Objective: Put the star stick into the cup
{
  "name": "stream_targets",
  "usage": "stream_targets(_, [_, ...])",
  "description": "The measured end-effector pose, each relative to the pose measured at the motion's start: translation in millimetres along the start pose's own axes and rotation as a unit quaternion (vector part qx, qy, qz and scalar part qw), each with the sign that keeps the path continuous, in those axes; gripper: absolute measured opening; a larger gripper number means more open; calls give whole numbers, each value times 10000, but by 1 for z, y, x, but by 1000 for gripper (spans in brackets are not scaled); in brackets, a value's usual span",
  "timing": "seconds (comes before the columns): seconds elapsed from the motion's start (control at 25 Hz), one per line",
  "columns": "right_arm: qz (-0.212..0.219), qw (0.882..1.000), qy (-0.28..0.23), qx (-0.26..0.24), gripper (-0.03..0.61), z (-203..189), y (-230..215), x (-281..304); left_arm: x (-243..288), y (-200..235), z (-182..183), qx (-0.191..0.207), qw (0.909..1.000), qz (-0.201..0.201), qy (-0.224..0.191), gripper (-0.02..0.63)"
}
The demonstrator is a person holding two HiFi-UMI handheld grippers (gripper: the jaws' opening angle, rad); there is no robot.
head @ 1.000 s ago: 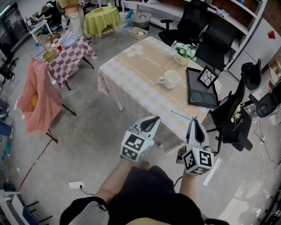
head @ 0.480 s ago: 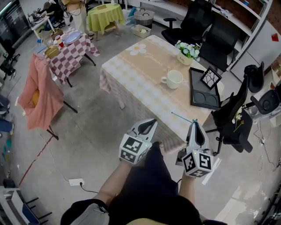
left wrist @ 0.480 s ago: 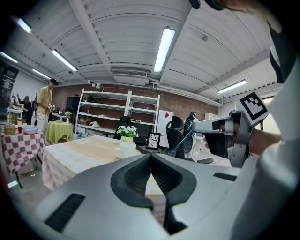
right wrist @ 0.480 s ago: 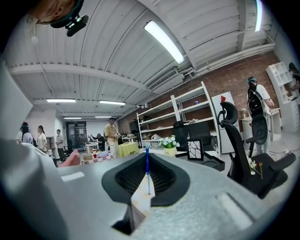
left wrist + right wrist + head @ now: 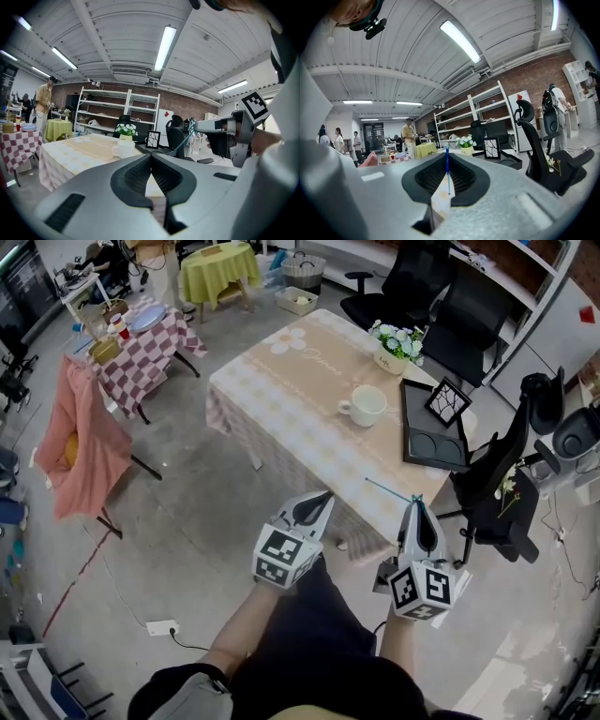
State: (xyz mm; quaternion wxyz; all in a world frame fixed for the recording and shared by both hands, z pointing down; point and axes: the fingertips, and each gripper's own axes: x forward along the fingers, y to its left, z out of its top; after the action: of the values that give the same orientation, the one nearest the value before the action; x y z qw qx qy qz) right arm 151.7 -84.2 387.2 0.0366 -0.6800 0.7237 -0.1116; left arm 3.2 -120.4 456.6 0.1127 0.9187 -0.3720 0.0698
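Right hand-held gripper is gripping the stick: jaws pinched tight on it, thin blue shaft projecting past the tips toward the table. I can't pick out the star end. Left hand-held gripper is riding beside it, jaws pressed together with nothing between them.

Cup is standing upright on the table, well apart from both grippers, so this looks like the approach.

To do it well:
- close in first and get the shaft over the cup mouth
- tip it near vertical, then lower the free end inside the rim
- release only once it's inside, since a thin shaft may pivot in the jaws

Tray is lying just beside the cup, so avoid clipping it.

Writing: the script on the cloth and the flower pot label are too small to read.
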Motion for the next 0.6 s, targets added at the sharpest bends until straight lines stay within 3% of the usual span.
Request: stream_targets(0.6, [-102, 9999, -71, -53, 19, 13, -13, 46, 39, 25, 17, 7, 9999, -94, -48, 11])
